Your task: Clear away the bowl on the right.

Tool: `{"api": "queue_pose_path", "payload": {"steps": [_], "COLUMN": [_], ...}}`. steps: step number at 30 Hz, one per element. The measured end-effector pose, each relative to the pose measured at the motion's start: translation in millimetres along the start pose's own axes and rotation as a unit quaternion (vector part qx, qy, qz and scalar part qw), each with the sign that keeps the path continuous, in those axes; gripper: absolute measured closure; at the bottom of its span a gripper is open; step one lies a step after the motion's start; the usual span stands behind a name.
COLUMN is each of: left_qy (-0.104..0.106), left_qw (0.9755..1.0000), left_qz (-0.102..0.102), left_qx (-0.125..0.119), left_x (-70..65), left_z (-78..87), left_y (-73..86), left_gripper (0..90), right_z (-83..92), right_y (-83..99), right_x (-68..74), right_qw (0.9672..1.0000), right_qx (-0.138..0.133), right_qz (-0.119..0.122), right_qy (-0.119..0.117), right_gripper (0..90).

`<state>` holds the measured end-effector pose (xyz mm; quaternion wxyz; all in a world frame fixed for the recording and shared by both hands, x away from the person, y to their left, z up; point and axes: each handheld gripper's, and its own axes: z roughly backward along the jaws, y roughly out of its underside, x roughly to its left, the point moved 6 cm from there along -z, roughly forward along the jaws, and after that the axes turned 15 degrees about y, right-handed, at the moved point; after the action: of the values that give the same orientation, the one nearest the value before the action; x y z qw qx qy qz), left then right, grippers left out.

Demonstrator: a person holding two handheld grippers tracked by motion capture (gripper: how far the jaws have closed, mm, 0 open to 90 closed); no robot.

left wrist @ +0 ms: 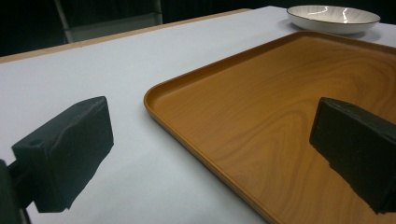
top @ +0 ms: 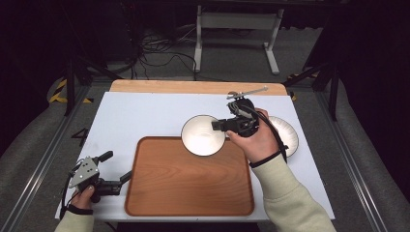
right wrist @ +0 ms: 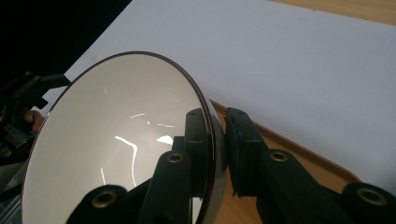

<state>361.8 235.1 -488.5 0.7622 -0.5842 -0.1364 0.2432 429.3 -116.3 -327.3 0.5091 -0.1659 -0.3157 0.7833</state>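
High view: the right gripper [top: 218, 125] pinches the near-side rim of a white bowl [top: 202, 135], held above the far edge of the wooden tray [top: 188, 181]; a plate [top: 288, 135] sits on the table [top: 130, 116] behind the hand. The left gripper [top: 118, 169] rests beside the tray's left edge. Left gripper view: jaws wide apart, nothing between them. Right gripper view: jaws clamped on the bowl's wall, one inside, one outside. Judgement: bowl transfer onto the tray is under way; next comes levelling, lowering and release.
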Motion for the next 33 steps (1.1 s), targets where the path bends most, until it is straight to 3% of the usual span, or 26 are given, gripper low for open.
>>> {"api": "queue_pose_path", "payload": {"steps": [9,16,33], "left_qy": [0.001,0.002,0.002], "left_qw": [1.0,0.9999,0.9999], "left_qz": [0.002,0.002,0.002], "left_qx": [0.008,0.011,0.01], "left_x": [0.7,0.6,0.5], "left_z": [-1.7,-1.7,-1.8], "left_y": [0.1,0.2,0.2], "left_gripper": [0.3,0.3,0.3], "right_z": [-10.5,-26.6,-57.5], "right_y": [4.9,14.2,41.5], "right_x": [18.1,25.6,30.1], "right_qw": [0.9995,0.9975,0.9953], "right_qx": [0.015,0.04,0.083], "right_qz": [-0.017,-0.046,-0.043], "right_qy": [-0.023,-0.036,-0.027], "right_gripper": [79.5,79.4,79.3]}}
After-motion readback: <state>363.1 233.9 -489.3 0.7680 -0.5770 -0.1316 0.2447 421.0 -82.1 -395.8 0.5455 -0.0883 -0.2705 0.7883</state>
